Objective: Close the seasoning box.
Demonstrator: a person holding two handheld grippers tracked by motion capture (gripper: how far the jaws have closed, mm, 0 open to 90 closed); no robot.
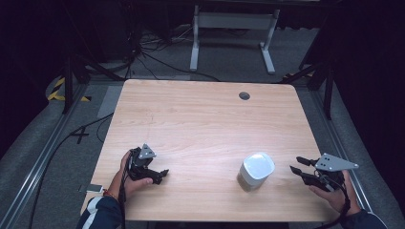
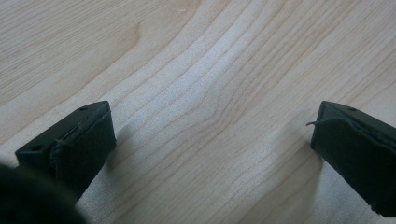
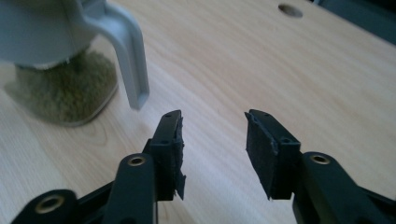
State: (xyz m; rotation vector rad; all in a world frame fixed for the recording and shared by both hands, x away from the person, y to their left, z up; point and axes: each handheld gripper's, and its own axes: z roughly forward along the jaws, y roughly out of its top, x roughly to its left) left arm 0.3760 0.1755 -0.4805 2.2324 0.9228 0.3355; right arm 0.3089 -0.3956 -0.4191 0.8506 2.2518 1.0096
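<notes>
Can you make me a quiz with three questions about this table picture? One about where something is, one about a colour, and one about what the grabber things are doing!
1. Where does the container stand on the table?
A. Far edge, by the round hole
B. Near edge, close to the right gripper
C. Beside the left gripper

2. What colour is the container's lid?
A. Red
B. Black
C. White

3. How do the right gripper's jaws stand?
A. Open, with nothing between them
B. Shut on the lid's clip
C. Shut on the container

Answers: 1 B, since the high view shows it toward the near edge, next to the right gripper and well away from the left gripper. 2 C, the lid looks white from above. 3 A, the right gripper view shows a gap of bare wood between the jaws, with the lid's clip hanging apart from them.
</notes>
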